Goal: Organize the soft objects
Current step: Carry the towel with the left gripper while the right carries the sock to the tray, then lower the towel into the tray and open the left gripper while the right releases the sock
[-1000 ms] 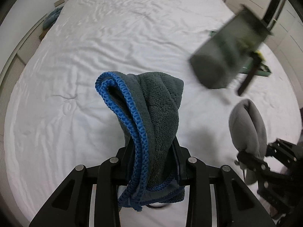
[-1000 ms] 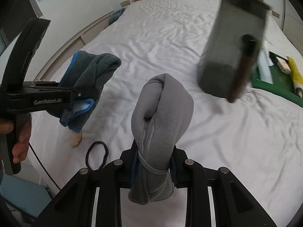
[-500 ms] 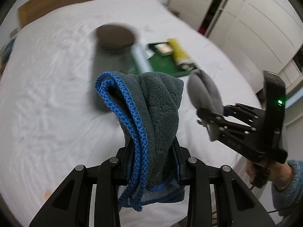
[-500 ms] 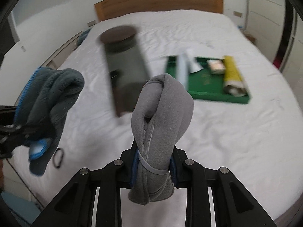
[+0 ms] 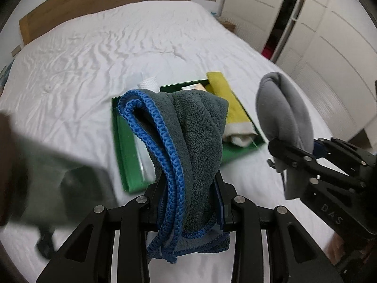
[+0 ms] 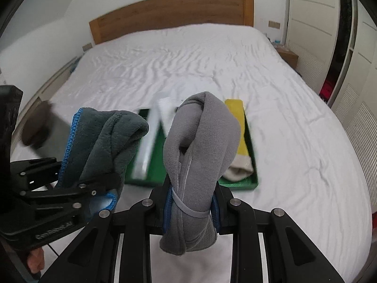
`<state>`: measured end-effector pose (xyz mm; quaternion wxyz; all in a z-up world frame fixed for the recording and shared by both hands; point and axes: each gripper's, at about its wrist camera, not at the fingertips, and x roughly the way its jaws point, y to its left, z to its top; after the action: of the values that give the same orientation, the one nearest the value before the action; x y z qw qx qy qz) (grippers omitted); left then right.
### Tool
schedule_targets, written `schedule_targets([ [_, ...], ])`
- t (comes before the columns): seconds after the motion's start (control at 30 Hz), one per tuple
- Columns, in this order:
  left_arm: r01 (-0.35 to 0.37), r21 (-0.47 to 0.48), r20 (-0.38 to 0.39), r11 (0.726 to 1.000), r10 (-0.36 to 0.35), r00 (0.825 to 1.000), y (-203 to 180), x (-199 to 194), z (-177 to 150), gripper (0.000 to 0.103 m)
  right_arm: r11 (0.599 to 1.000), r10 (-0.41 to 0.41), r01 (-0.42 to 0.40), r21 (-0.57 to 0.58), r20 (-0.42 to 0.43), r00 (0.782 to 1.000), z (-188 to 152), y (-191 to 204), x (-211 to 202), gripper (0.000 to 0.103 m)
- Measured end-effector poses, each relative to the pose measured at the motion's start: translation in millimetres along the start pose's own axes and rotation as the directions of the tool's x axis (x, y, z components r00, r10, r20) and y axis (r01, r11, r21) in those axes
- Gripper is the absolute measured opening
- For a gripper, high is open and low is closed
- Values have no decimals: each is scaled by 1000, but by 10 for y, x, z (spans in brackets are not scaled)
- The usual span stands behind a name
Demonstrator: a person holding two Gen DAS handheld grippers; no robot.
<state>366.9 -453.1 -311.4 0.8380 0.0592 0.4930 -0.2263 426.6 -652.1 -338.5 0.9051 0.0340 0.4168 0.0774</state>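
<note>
My left gripper (image 5: pixel 189 202) is shut on a dark grey towel with blue trim (image 5: pixel 186 141), held up above the bed; it also shows in the right wrist view (image 6: pixel 103 146). My right gripper (image 6: pixel 190 202) is shut on a rolled light grey fleece cloth (image 6: pixel 202 146), also seen in the left wrist view (image 5: pixel 285 120). A green tray (image 5: pixel 127 151) lies on the white bed ahead, holding a yellow rolled cloth (image 5: pixel 233 108) and a white item (image 5: pixel 148 85).
A blurred dark cylindrical object (image 5: pixel 47 174) stands at the left, also in the right wrist view (image 6: pixel 40 127). The white bed (image 6: pixel 188 61) has a wooden headboard (image 6: pixel 169 16). White wardrobe doors (image 6: pixel 313 23) are on the right.
Both views have swung right: the green tray now lies straight ahead and the dark cylinder has shifted to the left edge. Both grippers still hold their cloths.
</note>
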Motion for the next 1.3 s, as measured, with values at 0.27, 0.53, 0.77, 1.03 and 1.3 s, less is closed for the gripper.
schedule_targets([
  [0.27,-57,-49,-45,997,55,997,4,631,201,29,997,-5,-2,-83,-89,996,271,-183,854,26],
  [0.53,-74,-50,-70,996,70,995,-126,899,235,29,991,-4,-16,-131,-153,988,388,-223,1362,26],
  [0.77,-81,-55,-86,995,76,993,-119,1034,250,29,988,-21,-7,-153,-183,983,505,-214,1694,26],
  [1.03,-94,-58,-102,994,87,991,-68,1104,274,29,983,-36,-3,-184,-210,977,494,-143,1837,27],
  [1.3,-118,-71,-147,990,107,983,-18,1248,267,30,978,-53,-1,-209,-250,967,502,-104,1965,28],
])
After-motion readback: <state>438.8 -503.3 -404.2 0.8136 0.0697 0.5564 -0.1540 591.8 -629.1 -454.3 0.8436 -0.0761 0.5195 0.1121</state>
